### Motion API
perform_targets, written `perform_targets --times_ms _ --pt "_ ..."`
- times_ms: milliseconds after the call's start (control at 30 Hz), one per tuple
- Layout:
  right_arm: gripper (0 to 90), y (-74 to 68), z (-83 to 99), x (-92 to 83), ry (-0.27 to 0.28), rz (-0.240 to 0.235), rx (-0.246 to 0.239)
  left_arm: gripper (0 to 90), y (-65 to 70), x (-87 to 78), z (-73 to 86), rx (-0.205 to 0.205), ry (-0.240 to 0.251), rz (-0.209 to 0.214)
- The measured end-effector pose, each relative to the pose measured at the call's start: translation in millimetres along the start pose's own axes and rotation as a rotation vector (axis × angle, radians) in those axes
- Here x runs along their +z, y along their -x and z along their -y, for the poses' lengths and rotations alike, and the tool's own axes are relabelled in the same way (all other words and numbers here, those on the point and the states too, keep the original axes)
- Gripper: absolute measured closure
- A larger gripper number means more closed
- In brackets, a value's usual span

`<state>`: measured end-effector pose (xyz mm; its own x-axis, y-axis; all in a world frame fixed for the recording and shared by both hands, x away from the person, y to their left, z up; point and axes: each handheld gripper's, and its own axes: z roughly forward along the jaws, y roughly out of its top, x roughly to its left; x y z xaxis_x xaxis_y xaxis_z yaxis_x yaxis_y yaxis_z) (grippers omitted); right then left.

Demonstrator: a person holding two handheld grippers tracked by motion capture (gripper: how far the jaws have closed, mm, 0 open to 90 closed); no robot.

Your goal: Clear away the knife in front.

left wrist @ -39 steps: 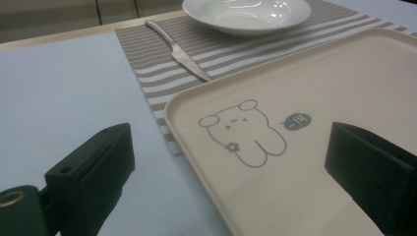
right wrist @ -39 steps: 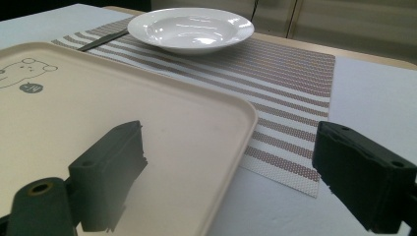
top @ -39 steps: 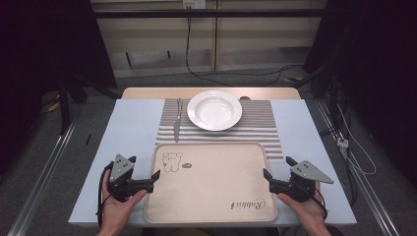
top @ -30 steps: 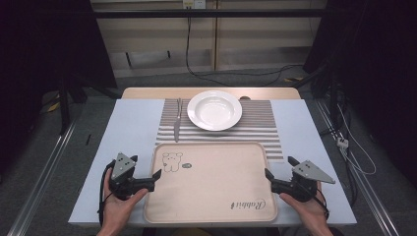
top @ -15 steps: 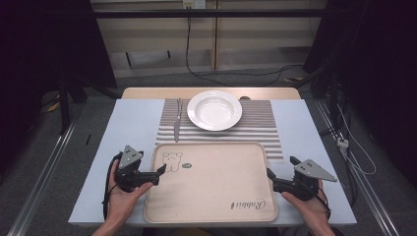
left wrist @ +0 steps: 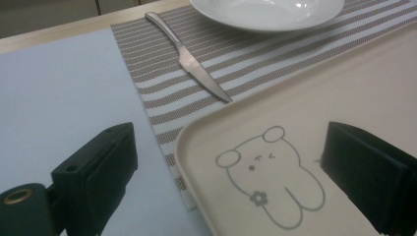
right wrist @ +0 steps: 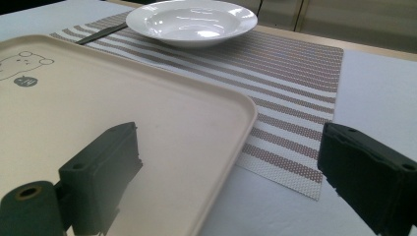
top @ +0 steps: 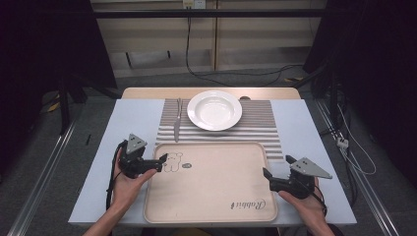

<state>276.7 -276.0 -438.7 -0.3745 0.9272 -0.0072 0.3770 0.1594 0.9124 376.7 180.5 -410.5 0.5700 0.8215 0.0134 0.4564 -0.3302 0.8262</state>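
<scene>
Tray (top: 211,184), rim between each tool's open jaws, left tool (top: 156,164), right tool (top: 269,177)

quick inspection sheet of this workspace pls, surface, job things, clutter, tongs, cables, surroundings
surface: table with a pale blue cover, wooden edge at the far side; striped mat on the far half.
job's things: beige tray flat at the near edge, its far rim over the mat; bear print at its far left corner.
clutter: white plate on the mat; knife left of it.
tongs: left tongs open, astride the tray's left rim near the bear; right tongs open, astride the right rim.
cables: one trails from the left tongs; black cable on the floor beyond the table.
surroundings: pale cabinets behind, dark to either side.
</scene>
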Motion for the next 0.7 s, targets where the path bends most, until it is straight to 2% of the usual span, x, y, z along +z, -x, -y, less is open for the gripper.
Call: perform_targets --times_ms 67,333,433,467,500,533,667,700 --pt "9.2 -0.4 -0.4 0.0 0.001 -0.002 0.001 8.1 -0.5 4.2 -4.7 0.028 -0.023 -0.01" --pt "8.9 -3.1 -1.2 -1.8 0.002 -0.007 -0.001 9.2 -4.0 19.3 -23.9 0.016 -0.02 -0.018" --pt "8.7 -3.6 -1.6 -1.4 0.003 -0.009 -0.004 9.4 -6.6 23.7 -30.5 0.005 -0.017 -0.014" --pt "8.7 -3.8 -1.6 -0.7 0.001 -0.012 -0.007 9.6 -10.1 29.8 -36.6 -0.018 -0.032 0.001" --pt "8.7 -4.0 -1.6 -0.2 -0.001 -0.013 -0.006 11.6 -10.1 29.8 -36.6 -0.018 -0.032 0.001" --pt "8.7 -4.0 -1.6 0.2 -0.002 -0.014 -0.007 15.3 -14.5 36.7 -41.6 -0.034 -0.032 0.023" --pt "8.3 -3.0 -1.2 0.2 -0.001 -0.018 -0.003 12.5 -19.4 52.4 -50.8 -0.06 -0.04 0.012" --pt "8.3 -2.7 -1.1 0.0 0.0 -0.019 -0.002 12.5 -20.5 56.5 -53.5 -0.055 -0.056 0.009"
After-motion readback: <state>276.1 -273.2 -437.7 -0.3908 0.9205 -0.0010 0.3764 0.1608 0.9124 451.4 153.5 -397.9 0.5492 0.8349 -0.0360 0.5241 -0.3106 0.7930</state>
